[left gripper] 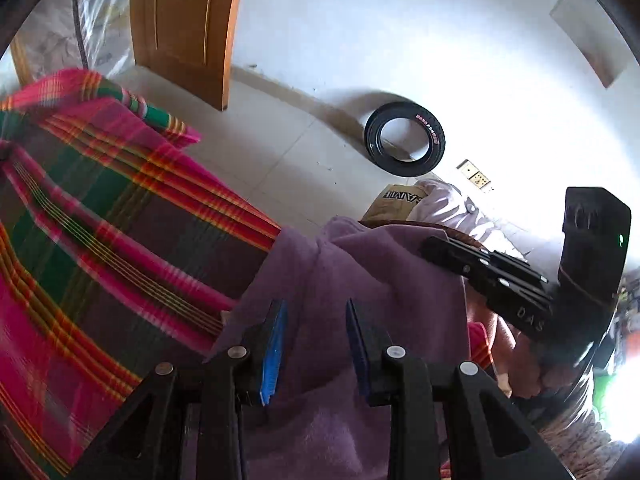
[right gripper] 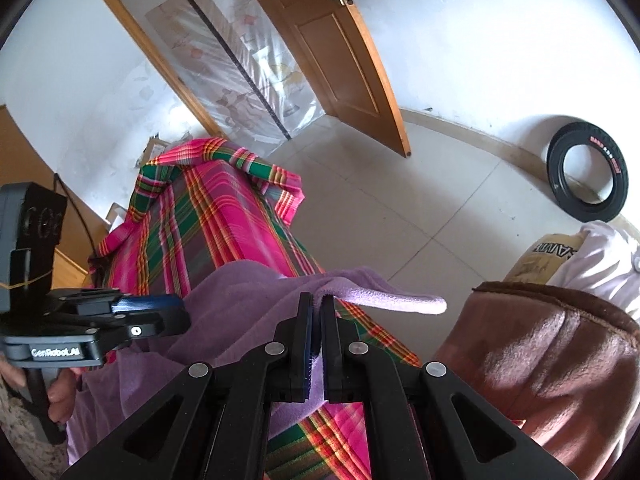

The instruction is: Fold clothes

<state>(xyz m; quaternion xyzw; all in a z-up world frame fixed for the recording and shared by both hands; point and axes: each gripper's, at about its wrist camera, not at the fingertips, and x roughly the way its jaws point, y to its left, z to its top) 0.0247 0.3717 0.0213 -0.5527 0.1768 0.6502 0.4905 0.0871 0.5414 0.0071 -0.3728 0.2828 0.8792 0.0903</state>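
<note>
A purple fleece cloth [left gripper: 340, 264] [right gripper: 240, 292] lies bunched on a bright pink, green and red plaid sheet [left gripper: 100, 220] [right gripper: 224, 208] that covers a raised surface. My right gripper [right gripper: 316, 300] is shut on a fold of the purple cloth, and a flap of the cloth sticks out to the right beyond its tips. In the left wrist view the right gripper [left gripper: 480, 264] reaches in from the right over the cloth. My left gripper [left gripper: 316, 308] hovers over the cloth with its blue pads [left gripper: 274, 344] well apart. It also shows at the left of the right wrist view [right gripper: 172, 312], above the cloth's left part.
A brown plush blanket [right gripper: 552, 360] is heaped at the right, with a white garment [right gripper: 600, 260] and a beige printed bag [right gripper: 548, 256] behind it. A black tyre [left gripper: 404, 140] [right gripper: 586, 168] leans on the wall. A wooden door [right gripper: 340, 52] stands open over tiled floor. A hand [right gripper: 60, 392] holds the left gripper's handle.
</note>
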